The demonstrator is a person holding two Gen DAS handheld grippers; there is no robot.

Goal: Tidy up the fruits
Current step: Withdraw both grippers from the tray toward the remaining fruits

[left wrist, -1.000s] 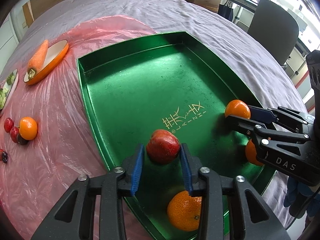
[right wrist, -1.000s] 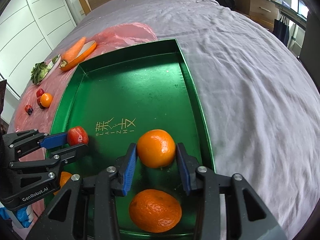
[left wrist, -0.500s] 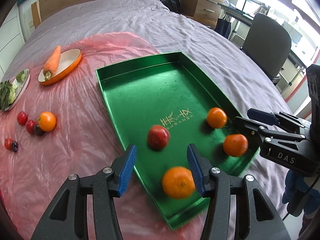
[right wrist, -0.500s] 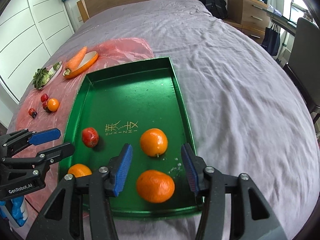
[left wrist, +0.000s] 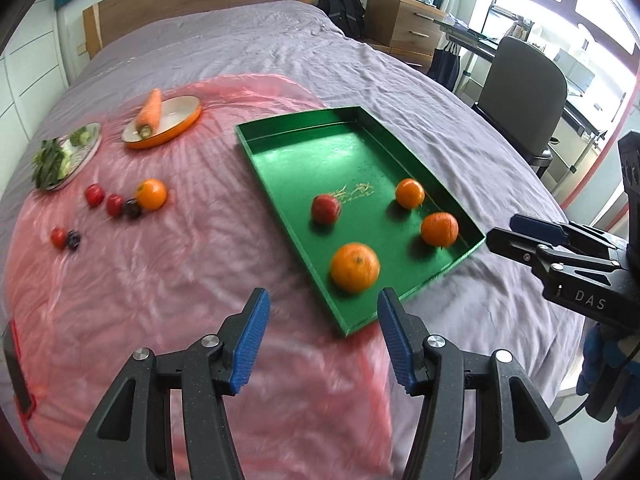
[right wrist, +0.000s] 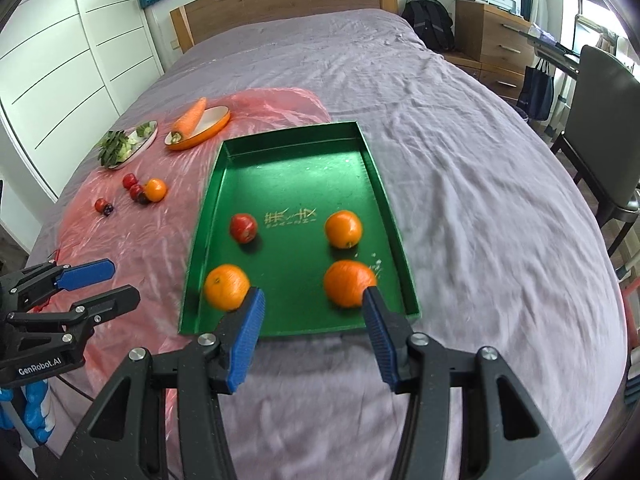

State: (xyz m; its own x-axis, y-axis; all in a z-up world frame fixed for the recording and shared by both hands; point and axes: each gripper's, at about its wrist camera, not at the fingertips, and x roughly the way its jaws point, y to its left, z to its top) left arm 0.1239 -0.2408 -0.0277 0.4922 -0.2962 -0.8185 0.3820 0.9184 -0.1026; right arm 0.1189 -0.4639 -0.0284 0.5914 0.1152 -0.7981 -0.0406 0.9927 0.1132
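We hold the left gripper and the right gripper just short of the green tray's near edge, both spread wide and carrying nothing.

Inside the tray, nearest us, sit two oranges: one at the near left corner, another toward the near right wall. Farther in lie a red apple on the left and a third orange on the right, either side of the gold lettering; the tray's far half is bare.

Left of the tray, on the pink plastic sheet, a small orange touches a cluster of cherry-sized red and dark fruits, with two more small ones just beside them. These, we judge, are what remains to gather.

Beyond them, at the tray's far left, a carrot rests across an orange dish, beside a plate of greens.

We expect the small orange to be light, firm and prone to roll on the crinkled plastic; closing across its widest part should hold it. The tiny fruits look soft-skinned and slippery, and call for a gentle squeeze, one at a time.
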